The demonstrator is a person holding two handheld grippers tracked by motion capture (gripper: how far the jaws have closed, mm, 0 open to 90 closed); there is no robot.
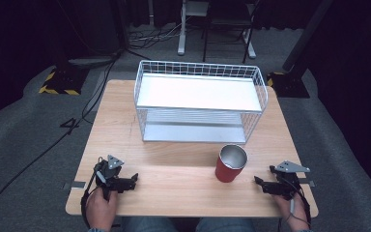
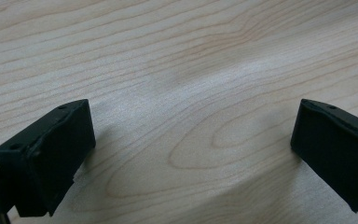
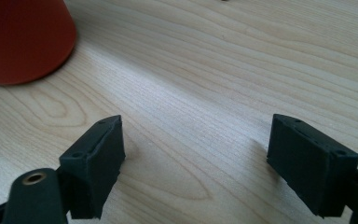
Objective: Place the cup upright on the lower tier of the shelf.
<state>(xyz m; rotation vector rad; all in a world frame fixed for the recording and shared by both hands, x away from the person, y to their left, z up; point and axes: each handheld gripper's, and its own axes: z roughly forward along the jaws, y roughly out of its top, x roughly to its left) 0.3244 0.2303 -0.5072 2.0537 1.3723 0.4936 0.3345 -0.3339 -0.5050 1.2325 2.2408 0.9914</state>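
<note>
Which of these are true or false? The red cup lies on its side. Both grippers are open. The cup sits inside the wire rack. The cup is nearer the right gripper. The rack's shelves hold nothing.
1. The red cup lies on its side: false, it stands upright, mouth up.
2. Both the left gripper and right gripper are open: true.
3. The cup sits inside the wire rack: false, it stands on the table in front of it.
4. The cup is nearer the right gripper: true.
5. The rack's shelves hold nothing: true.
</note>
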